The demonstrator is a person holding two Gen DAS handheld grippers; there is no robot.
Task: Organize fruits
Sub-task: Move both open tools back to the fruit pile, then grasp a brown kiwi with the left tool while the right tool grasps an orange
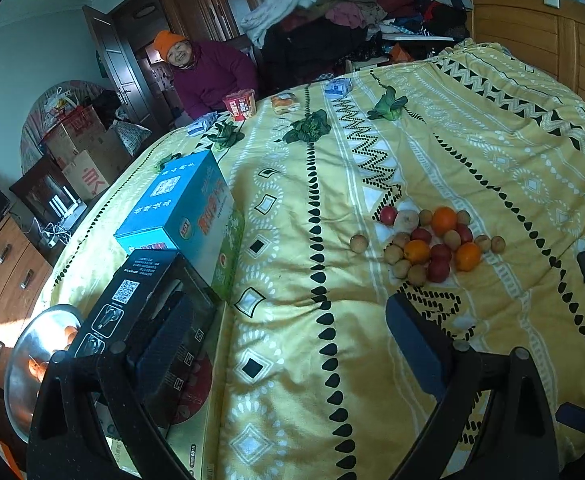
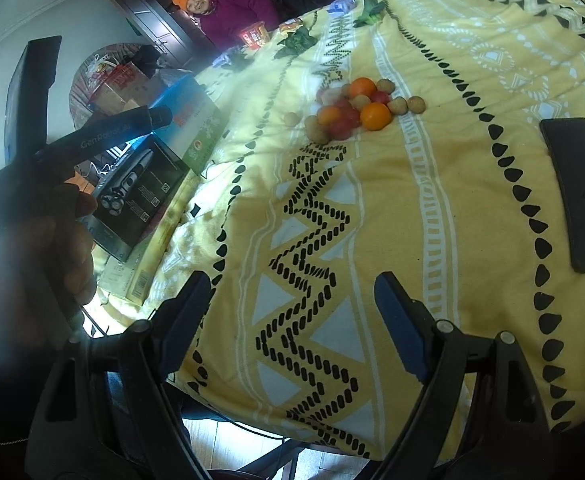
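A big yellow blanket (image 1: pixel 372 360) with black and white shapes covers the bed. In the middle of it sits a little pile of fruit (image 1: pixel 428 244). There are three oranges, some red fruits, and many small round brown ones, all bunched close and touching. One brown fruit (image 1: pixel 359 243) lies by itself just to the side of the pile.

The left gripper (image 1: pixel 292 344) hangs over the blanket on the near side of the fruit. Its two fingers are spread wide and hold nothing. The right gripper (image 2: pixel 288 320) is also above the blanket, well back from the fruit (image 2: pixel 356 110). Its fingers are wide apart too, with nothing between them.

A black phone (image 2: pixel 580 192) lies flat on the blanket off to one side. On the other side is a blue box (image 1: pixel 180 216) and a black box (image 1: pixel 148 308) right by it. A shiny metal bowl (image 1: pixel 24 364) sits at the bed's edge, with something orange in it. Green leafy bits (image 1: pixel 307 126) lie at the far end of the bed. A smiling person in an orange hat (image 1: pixel 196 68) sits there.
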